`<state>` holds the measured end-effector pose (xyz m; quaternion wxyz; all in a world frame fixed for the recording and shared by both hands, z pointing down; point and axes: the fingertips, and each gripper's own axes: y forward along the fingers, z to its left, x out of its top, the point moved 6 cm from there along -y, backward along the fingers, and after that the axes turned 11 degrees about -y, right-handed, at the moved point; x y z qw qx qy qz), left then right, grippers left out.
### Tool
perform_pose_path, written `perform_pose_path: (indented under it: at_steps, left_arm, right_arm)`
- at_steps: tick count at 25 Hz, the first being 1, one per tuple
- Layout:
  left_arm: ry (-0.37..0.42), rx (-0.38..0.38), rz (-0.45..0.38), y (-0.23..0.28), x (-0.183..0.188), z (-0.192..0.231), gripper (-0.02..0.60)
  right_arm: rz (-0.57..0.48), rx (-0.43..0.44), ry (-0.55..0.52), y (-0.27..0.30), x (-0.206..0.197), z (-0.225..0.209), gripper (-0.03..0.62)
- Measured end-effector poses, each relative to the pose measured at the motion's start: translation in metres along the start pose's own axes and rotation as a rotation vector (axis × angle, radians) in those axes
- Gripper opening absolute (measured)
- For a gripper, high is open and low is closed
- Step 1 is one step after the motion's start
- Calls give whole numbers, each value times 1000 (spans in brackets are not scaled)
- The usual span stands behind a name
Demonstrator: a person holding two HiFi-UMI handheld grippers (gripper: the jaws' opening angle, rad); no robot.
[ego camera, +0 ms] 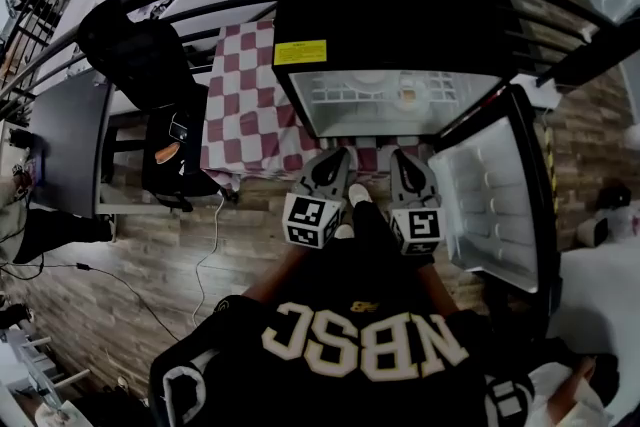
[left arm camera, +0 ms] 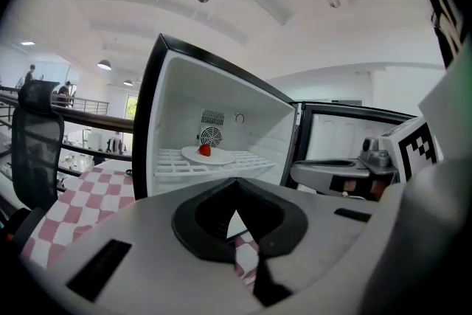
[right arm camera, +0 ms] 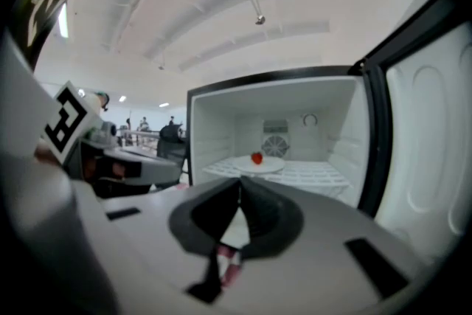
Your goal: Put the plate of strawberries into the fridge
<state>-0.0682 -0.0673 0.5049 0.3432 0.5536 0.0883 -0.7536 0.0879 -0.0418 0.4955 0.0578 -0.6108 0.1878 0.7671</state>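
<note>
A small black fridge (ego camera: 400, 5) stands open, its door (ego camera: 495, 195) swung out to the right. Inside, a white plate (left arm camera: 214, 156) with one red strawberry (left arm camera: 204, 150) on it rests on the white wire shelf (left arm camera: 251, 162). The right gripper view shows the same plate (right arm camera: 259, 166) and strawberry (right arm camera: 257, 157) in front of the back wall's fan. My left gripper (ego camera: 332, 163) and right gripper (ego camera: 403, 165) hang side by side in front of the opening, short of the shelf. Both are shut with nothing between the jaws, the left gripper (left arm camera: 236, 184) and right gripper (right arm camera: 240, 184) each closed tip to tip.
A table with a red-and-white checked cloth (ego camera: 245, 95) stands left of the fridge. A black office chair (ego camera: 150, 65) is beside it, and a dark railing (ego camera: 120, 15) runs behind. The floor is wood planks (ego camera: 170, 255). The open door limits room on the right.
</note>
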Motion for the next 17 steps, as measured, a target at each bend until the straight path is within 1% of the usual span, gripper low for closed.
perform_pose_path:
  at_steps: [1, 3, 5, 9, 12, 17]
  left_arm:
    - [6, 1, -11, -5, 0, -1, 15]
    - [-7, -1, -22, -13, -4, -2, 15]
    - [-26, 0, -21, -20, -10, -1, 17]
    - [-39, 9, -22, -32, -18, -1, 15]
    - [-49, 11, -25, -39, -21, -1, 15]
    - [-57, 13, -21, -49, -32, 2, 17]
  right_arm:
    - [-8, -4, 5, -4, -1, 2, 21]
    - [-6, -3, 12, -11, -2, 7, 21]
    - [4, 1, 20, -18, -4, 11, 21]
    - [10, -18, 23, -32, -10, 13, 21]
    - [23, -22, 12, -40, -8, 18, 21]
    - [17, -3, -9, -46, -5, 35, 23]
